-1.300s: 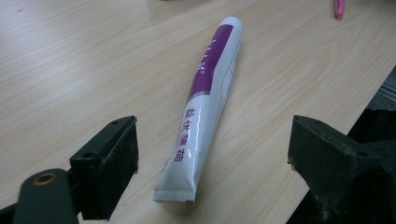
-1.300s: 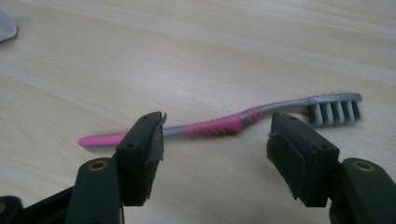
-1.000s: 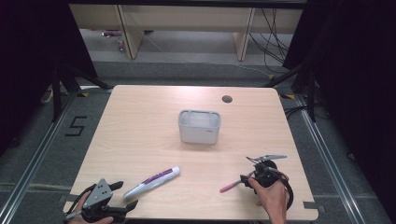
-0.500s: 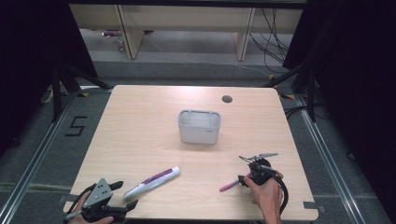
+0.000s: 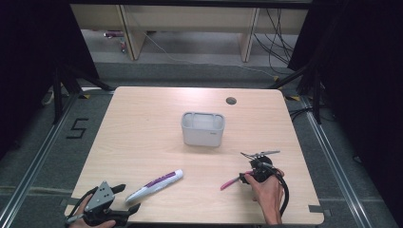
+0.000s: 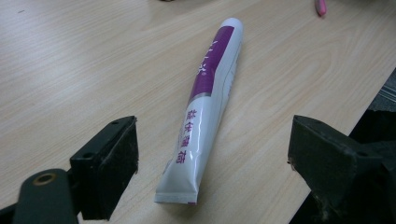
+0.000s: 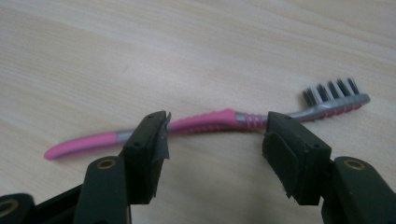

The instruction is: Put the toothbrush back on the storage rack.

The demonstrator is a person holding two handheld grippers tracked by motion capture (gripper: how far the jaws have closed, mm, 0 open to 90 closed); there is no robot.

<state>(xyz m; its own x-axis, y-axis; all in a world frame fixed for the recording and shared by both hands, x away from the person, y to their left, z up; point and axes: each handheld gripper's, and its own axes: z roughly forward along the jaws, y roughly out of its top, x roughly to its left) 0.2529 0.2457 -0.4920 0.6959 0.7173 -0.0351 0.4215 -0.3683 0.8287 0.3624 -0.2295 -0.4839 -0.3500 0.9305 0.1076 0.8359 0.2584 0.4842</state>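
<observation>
A white toothpaste tube (image 6: 208,109) with a purple band lies flat near the tabletop's (image 5: 142,128) front left edge, its crimped end toward the left tongs (image 5: 124,198). Those tongs are spread wide, the tube between the jaws and untouched. A grey bin (image 5: 202,128) stands mid-tabletop. Front right lies a pink toothbrush (image 7: 205,123) with a grey bristled head. The right tongs (image 7: 215,140) stand parted just before its handle; whether they touch it is unclear.
</observation>
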